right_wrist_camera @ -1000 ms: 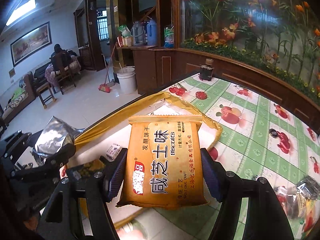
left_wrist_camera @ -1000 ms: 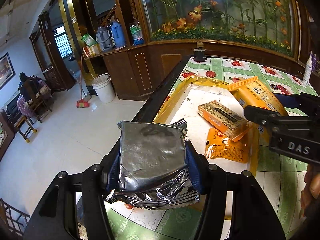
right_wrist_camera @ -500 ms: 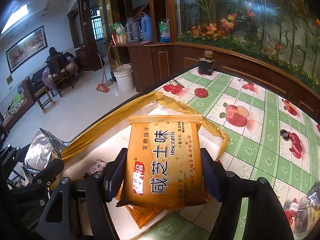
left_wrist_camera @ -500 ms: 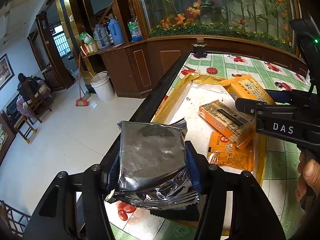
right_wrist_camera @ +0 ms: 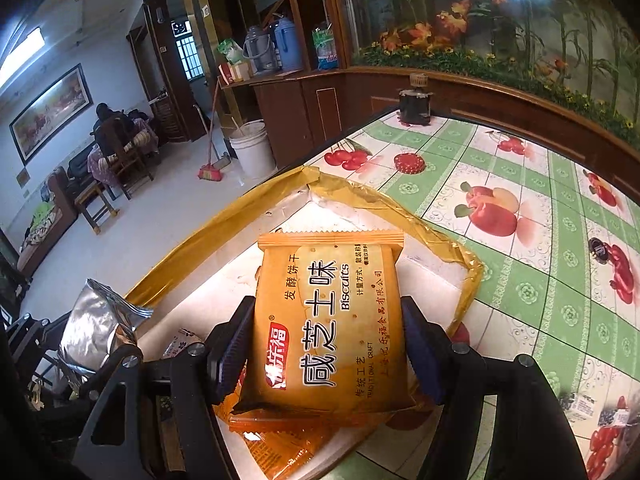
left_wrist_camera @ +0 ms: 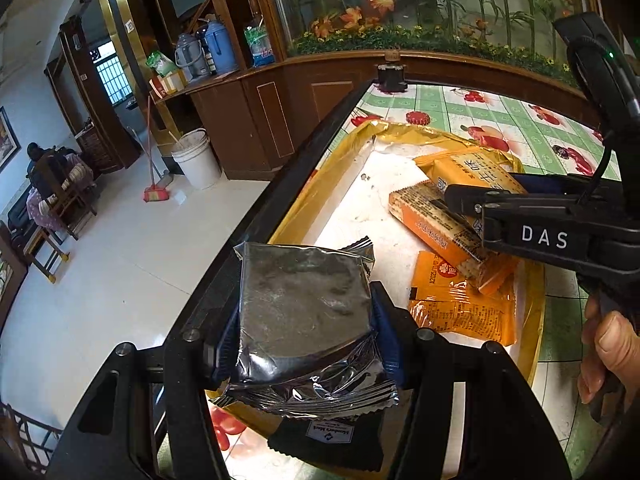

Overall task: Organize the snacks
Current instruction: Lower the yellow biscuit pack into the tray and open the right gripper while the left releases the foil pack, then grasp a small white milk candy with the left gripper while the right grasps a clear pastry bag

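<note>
My left gripper (left_wrist_camera: 306, 320) is shut on a silver foil snack pack (left_wrist_camera: 304, 312) and holds it above the near end of a shallow white tray with a gold rim (left_wrist_camera: 296, 216). My right gripper (right_wrist_camera: 326, 352) is shut on an orange biscuit pack (right_wrist_camera: 332, 320) and holds it low over the same tray (right_wrist_camera: 280, 204). In the left wrist view the right gripper (left_wrist_camera: 460, 200) and its pack (left_wrist_camera: 464, 168) sit over an orange cracker sleeve (left_wrist_camera: 432, 228) and an orange sachet (left_wrist_camera: 460, 304) lying in the tray. A black packet (left_wrist_camera: 328, 436) lies under the silver pack.
The tray sits at the left edge of a table with a green fruit-print cloth (right_wrist_camera: 540, 240); the floor drops away beyond it. A red bottle cap (right_wrist_camera: 409, 163) and a dark jar (right_wrist_camera: 414, 106) stand further back. More wrapped snacks (right_wrist_camera: 608, 416) lie at the right.
Both grippers have moved forward and lower over the tray with their packs still held. The right gripper's biscuit pack now hangs just above the orange packs in the tray.
</note>
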A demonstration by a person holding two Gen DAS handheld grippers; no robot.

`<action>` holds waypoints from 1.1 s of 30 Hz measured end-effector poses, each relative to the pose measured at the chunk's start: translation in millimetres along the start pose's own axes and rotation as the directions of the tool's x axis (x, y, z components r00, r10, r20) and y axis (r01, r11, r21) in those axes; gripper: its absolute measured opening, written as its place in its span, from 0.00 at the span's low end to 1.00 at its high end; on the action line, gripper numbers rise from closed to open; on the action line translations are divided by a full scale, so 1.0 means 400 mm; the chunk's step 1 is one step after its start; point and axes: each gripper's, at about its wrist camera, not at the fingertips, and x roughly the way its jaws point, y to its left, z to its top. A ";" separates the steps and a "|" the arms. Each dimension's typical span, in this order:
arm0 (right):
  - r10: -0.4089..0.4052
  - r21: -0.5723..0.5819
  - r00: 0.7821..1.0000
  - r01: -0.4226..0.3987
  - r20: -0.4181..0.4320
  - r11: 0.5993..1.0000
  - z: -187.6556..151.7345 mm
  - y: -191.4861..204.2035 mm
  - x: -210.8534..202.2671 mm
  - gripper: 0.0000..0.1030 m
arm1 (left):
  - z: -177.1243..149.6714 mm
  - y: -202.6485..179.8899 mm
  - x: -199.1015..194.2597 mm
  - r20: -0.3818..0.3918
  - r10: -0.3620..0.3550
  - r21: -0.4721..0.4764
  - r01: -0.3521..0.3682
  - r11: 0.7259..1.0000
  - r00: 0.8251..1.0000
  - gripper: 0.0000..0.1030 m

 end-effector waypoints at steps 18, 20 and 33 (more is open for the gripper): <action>-0.015 0.058 0.998 0.011 0.067 0.998 -0.024 -0.032 -0.128 0.83 | -0.010 0.005 -0.064 0.024 0.033 -0.036 -0.032 0.999 0.999 0.80; -0.024 0.066 0.997 0.020 0.072 0.998 -0.037 -0.044 -0.153 0.83 | -0.009 -0.001 -0.076 0.030 0.025 -0.034 -0.024 0.999 0.999 0.80; -0.108 0.161 0.991 0.095 0.076 0.982 -0.158 -0.160 -0.289 0.83 | -0.007 -0.071 -0.157 0.078 -0.008 0.016 0.006 1.000 0.997 0.80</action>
